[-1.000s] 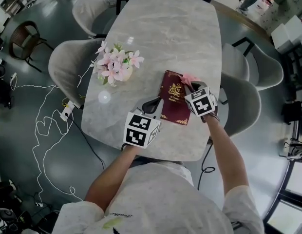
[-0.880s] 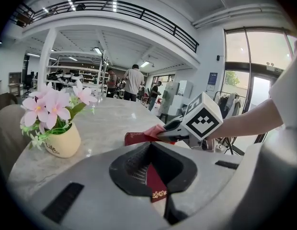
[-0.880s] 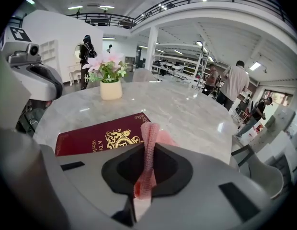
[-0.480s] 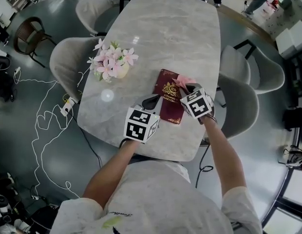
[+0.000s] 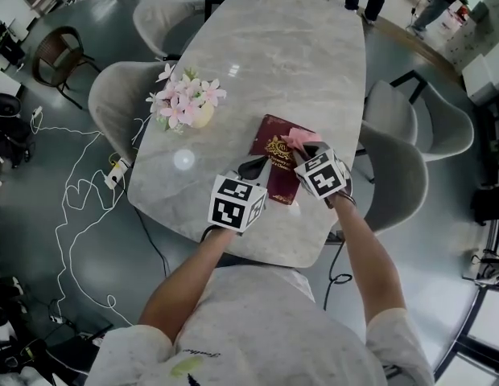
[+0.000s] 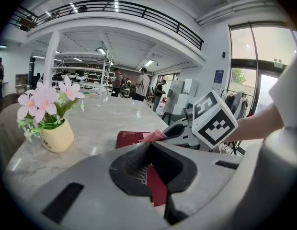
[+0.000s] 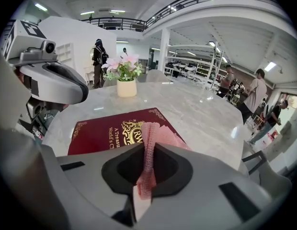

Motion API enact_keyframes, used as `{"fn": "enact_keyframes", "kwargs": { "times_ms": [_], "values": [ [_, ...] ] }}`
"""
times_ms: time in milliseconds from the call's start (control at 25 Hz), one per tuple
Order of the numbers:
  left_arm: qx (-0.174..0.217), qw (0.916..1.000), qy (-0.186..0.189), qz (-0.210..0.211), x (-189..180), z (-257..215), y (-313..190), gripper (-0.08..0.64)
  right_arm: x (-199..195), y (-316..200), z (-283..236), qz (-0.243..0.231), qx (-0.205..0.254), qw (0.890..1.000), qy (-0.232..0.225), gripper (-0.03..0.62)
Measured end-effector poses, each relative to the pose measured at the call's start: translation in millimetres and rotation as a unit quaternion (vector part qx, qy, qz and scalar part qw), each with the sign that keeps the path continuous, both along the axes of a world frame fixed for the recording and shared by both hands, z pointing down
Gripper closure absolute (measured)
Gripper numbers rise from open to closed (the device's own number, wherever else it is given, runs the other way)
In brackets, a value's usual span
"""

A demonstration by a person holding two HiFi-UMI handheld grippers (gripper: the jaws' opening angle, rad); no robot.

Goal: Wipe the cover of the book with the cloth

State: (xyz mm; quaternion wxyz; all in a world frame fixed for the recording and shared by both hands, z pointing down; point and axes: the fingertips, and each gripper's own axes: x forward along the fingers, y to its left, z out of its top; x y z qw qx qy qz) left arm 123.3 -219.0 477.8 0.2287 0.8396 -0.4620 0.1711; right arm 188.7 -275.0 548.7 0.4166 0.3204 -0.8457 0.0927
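Right gripper [image 7: 147, 169]: clenched on the cloth [image 7: 155, 133], which rises as a pinched fold between its jaws and fans out onto the cover.
Cloth: pink, thin, with a waffle-like weave; a crumpled, loosely folded wad lying on the right part of the book [image 7: 105, 128].
Book: dark red hardcover, flat rectangle with a smooth matte face, a gold crest, gold lettering and gold corner ornaments; cover side up.
Book position: flat on the table [image 5: 274, 55] near the person's end, right of centre, turned slightly askew to the table's sides.
Left gripper [image 6: 155, 176]: jaws drawn together with nothing clamped, tips over the book's near left edge; the red cover shows through the hollow between them.
Table: pale grey marble with faint veins, glossy, long with rounded corners.
Edges: the book's right side lies near the table's right rim, and its near end is close to the front rim.
Open room: marble stretches beyond the book toward the far end.
Flower pot [image 5: 189, 107]: small cream pot of pink blossoms, well apart on the book's left.
Chair [image 5: 398, 167]: grey, padded, tucked against the right rim beside the book.
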Motion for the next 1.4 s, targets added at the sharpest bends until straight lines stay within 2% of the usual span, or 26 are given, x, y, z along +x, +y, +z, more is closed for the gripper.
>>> {"fn": "enact_keyframes", "kwargs": {
  "times_ms": [480,1400],
  "values": [
    [-0.003,0.9999,0.012,0.003,-0.1,2.9,4.8,0.552,-3.2,12.6,2.2,-0.007,-0.002,1.0,0.012,0.574],
    [-0.012,0.9987,0.012,0.049,-29.6,8.4,24.1,0.552,-24.2,47.2,6.0,0.037,-0.012,0.999,0.021,0.574]
  ]
}}
